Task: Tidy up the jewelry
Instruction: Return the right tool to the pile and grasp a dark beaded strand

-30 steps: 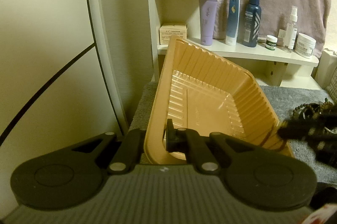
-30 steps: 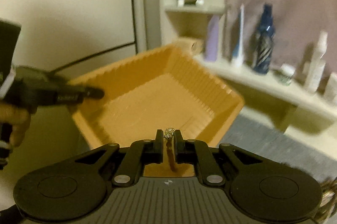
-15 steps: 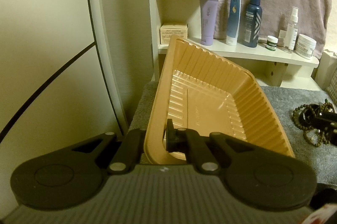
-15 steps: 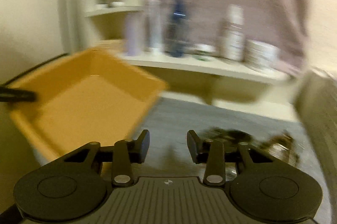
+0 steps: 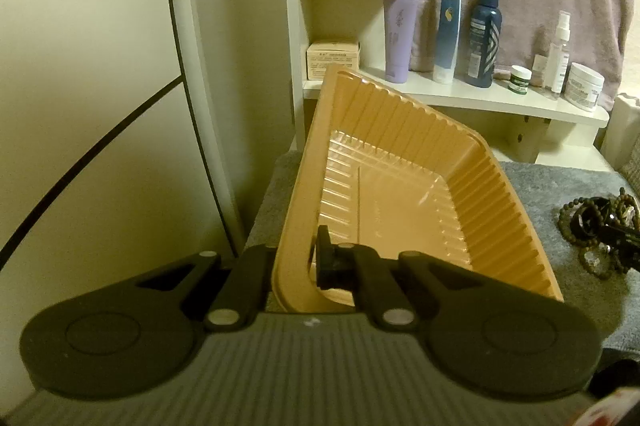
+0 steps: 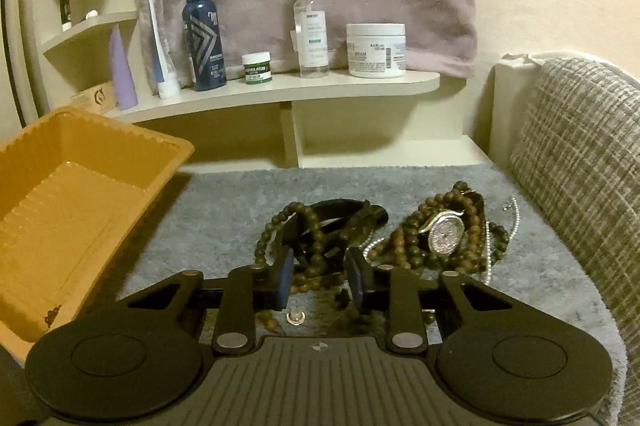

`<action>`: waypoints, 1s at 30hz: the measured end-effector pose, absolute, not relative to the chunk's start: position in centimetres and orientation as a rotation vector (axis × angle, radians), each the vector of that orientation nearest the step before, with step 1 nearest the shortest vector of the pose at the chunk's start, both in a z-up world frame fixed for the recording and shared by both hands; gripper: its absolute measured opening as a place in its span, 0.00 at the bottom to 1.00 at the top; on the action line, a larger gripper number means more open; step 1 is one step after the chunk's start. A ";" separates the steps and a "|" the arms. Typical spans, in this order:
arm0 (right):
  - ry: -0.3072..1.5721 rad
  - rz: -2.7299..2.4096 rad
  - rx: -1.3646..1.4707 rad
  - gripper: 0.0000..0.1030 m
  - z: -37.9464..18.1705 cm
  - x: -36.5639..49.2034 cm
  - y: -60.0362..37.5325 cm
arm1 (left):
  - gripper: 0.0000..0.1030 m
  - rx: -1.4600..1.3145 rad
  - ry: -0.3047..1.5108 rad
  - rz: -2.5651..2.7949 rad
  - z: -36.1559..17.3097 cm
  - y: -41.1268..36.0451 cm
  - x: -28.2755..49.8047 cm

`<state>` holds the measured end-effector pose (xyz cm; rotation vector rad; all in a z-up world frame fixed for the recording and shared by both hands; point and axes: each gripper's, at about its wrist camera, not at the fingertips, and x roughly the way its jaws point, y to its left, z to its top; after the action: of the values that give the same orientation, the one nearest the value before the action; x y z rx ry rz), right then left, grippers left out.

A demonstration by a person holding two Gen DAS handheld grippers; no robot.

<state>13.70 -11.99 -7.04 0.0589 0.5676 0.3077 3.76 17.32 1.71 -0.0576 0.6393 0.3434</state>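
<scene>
Left wrist view: left gripper clamped on the near rim of a ribbed orange plastic tray, one finger outside the wall, one inside. Tray tilted up off the grey fleece mat. Heap of dark wooden bead strands lies on the mat to the right, well apart from the tray.

Right wrist view: right gripper spread wide, nothing held, fingers straddling the near edge of the bead heap. Silver rhinestone-faced wristwatch rests on the beads, just right of the fingers. Tray at left. White shelf with toiletry bottles behind.
</scene>
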 end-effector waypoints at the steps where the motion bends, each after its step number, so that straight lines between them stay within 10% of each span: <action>1: 0.570 0.309 0.060 0.26 -7.2 13.9 -11.9 | 0.04 -0.058 0.639 0.343 1.7 17.3 3.8; 14: 0.597 0.304 0.085 0.06 -8.1 14.9 -11.5 | 0.04 -0.056 0.642 0.345 1.6 17.4 3.7; 30: 0.462 0.343 0.026 0.06 -5.1 13.1 -10.8 | 0.04 -0.054 0.643 0.346 1.5 17.4 3.8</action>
<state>13.11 -10.81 -5.11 0.0260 0.4625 0.3432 3.78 17.41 1.54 -0.0538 0.6431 0.3459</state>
